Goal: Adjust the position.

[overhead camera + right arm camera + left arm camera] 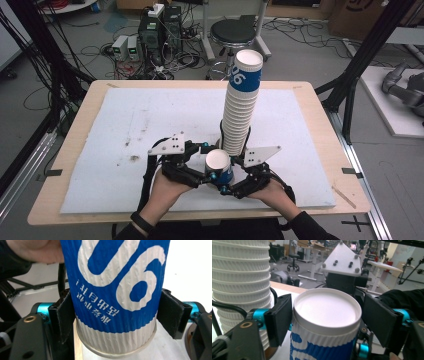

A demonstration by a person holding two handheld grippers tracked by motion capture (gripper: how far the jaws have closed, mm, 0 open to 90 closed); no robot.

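A single paper cup [218,161], blue and white with ribbed sides, stands upside down on the white mat [150,115] near the table's front edge. My left gripper [211,164] reaches it from the left, and its pads lie against the cup's upper part [325,315]. My right gripper [228,175] comes from the right, pads pressed on the blue printed band [116,290] just above the rim. Right behind the cup rises a tall stack of upside-down paper cups [240,110], leaning slightly; in the left gripper view the stack [239,285] stands at the left.
The mat covers most of the wooden table [95,95]. Beyond the far edge are a black stool [232,32], computer boxes [150,30] and loose cables on the floor. Black frame posts [365,55] stand to the right.
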